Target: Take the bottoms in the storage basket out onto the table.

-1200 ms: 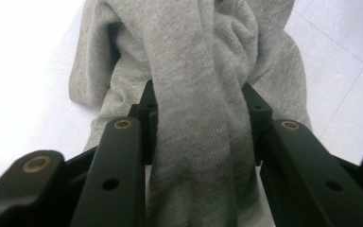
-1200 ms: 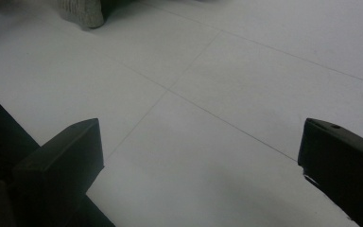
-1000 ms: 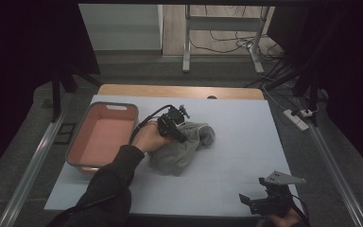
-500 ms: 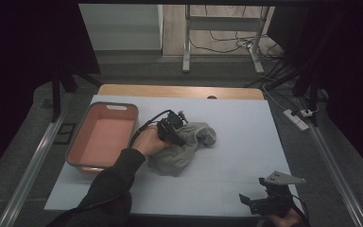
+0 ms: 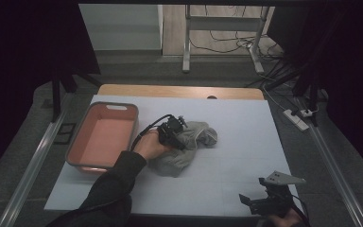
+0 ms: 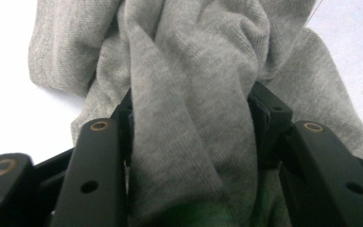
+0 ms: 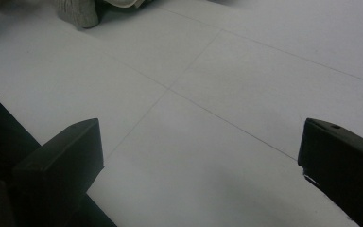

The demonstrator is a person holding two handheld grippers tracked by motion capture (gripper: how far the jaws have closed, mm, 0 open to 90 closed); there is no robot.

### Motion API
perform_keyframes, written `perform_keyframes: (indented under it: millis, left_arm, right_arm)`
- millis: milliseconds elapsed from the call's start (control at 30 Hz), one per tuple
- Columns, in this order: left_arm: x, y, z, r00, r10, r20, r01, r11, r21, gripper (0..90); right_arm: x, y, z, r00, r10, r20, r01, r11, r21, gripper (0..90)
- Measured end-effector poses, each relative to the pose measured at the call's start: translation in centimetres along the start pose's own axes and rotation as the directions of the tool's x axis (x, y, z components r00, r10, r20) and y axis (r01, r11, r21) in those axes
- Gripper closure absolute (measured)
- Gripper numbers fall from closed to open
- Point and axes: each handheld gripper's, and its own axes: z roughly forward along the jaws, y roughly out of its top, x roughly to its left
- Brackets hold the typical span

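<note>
At the left of the high view sits the orange basin (image 5: 101, 138) on the white tabletop (image 5: 236, 142), with nothing visible in it. Just right of it, near the frame's centre, the left gripper (image 5: 174, 134) bears down on the crumpled grey cloth (image 5: 189, 146), which lies on the tabletop apart from the basin. In the left gripper view a thick fold of the cloth (image 6: 194, 118) runs up between the two black jaws; they have just been opening, and whether the pads press on the fabric now I cannot tell.

The risk, as I judge it, lies in that loosened hold. If the cloth is meant for the basin, lifting now could let the fold slide out and leave the bundle where it is. If the cloth is being let go, the knit could snag on a pad edge and drag along as the hand withdraws.

At the lower right of the high view the right gripper (image 5: 269, 201) hangs over bare tabletop with its jaws spread and nothing between them, well apart from the cloth, too far to catch a slip.
</note>
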Motion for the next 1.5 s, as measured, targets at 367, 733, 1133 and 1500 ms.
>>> perform_keyframes:
  millis: [367, 733, 1133, 1500]
  left_arm:
    - [-0.1, 0.0, 0.1, 0.9998, 0.006, 0.021, -0.006, 0.9999, -0.014, 36.1]
    - [-0.3, 0.4, -0.4, 0.9994, -0.008, 0.035, 0.009, 0.9996, -0.027, 15.2]
    - [-0.5, 0.1, -1.2, 0.9965, 0.007, 0.084, 0.000, 0.9969, -0.079, 0.0]
    - [-0.8, -0.6, -2.2, 0.9945, 0.004, 0.105, 0.007, 0.9948, -0.102, 0.0]
  right_arm:
    - [0.0, 0.0, 0.0, 1.0000, 0.000, 0.002, 0.000, 1.000, 0.004, 0.9]
    - [0.1, 0.0, 0.0, 1.0000, -0.003, 0.000, 0.003, 1.000, 0.003, 0.9]
    - [0.1, 0.0, 0.1, 1.0000, -0.005, -0.001, 0.005, 1.000, 0.004, 0.9]
    - [0.1, 0.0, 0.1, 1.0000, -0.006, -0.001, 0.006, 1.000, 0.008, 0.9]
